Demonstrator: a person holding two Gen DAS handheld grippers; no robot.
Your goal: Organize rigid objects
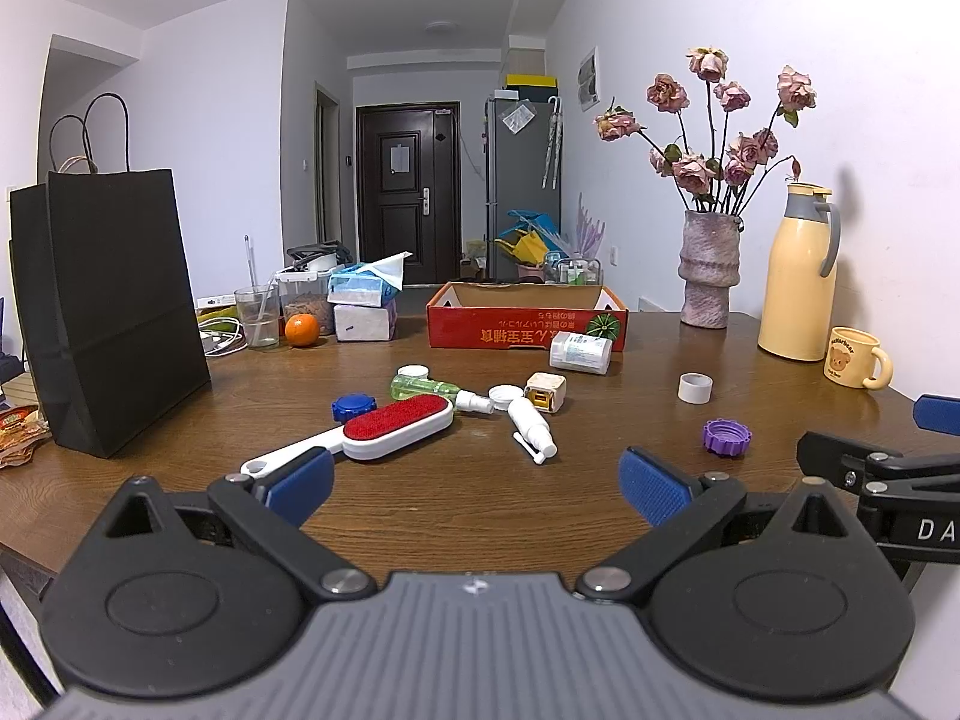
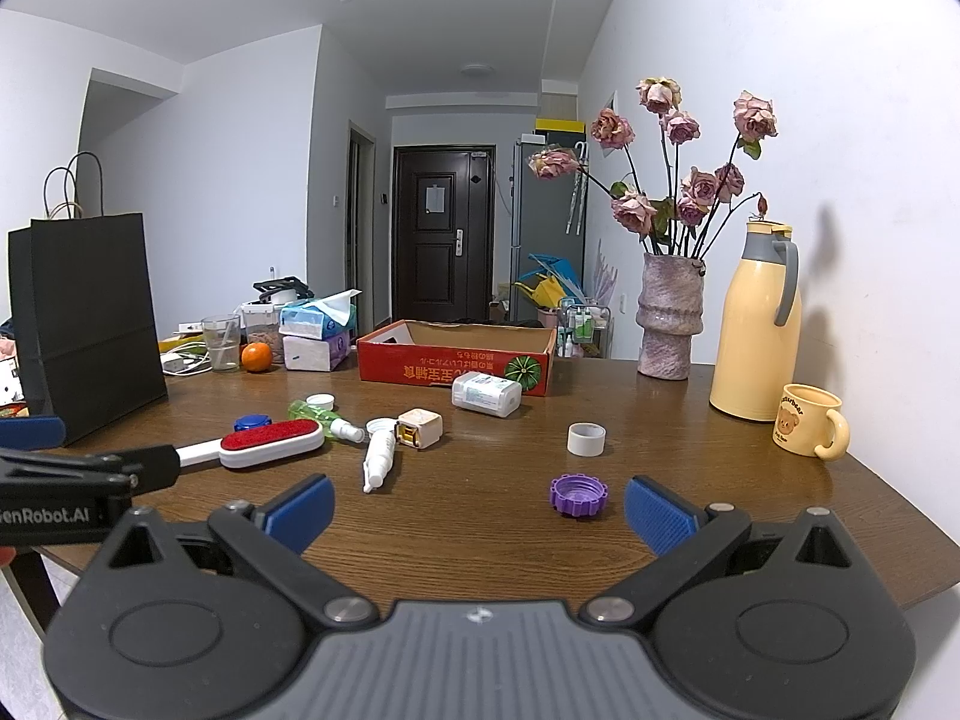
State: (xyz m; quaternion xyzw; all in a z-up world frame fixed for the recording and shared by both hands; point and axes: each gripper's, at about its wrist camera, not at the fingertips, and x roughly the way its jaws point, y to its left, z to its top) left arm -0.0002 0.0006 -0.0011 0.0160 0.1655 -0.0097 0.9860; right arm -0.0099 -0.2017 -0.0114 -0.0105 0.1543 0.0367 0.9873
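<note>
Small items lie on the wooden table: a red-and-white lint brush, a blue cap, a green spray bottle, a white spray bottle, a white cube, a white pill bottle, a tape roll and a purple cap. A red cardboard box stands behind them. My left gripper is open and empty before the brush. My right gripper is open and empty near the purple cap.
A black paper bag stands at the left. A glass, an orange and tissue packs sit at the back left. A vase of dried roses, a yellow thermos and a mug stand along the right wall.
</note>
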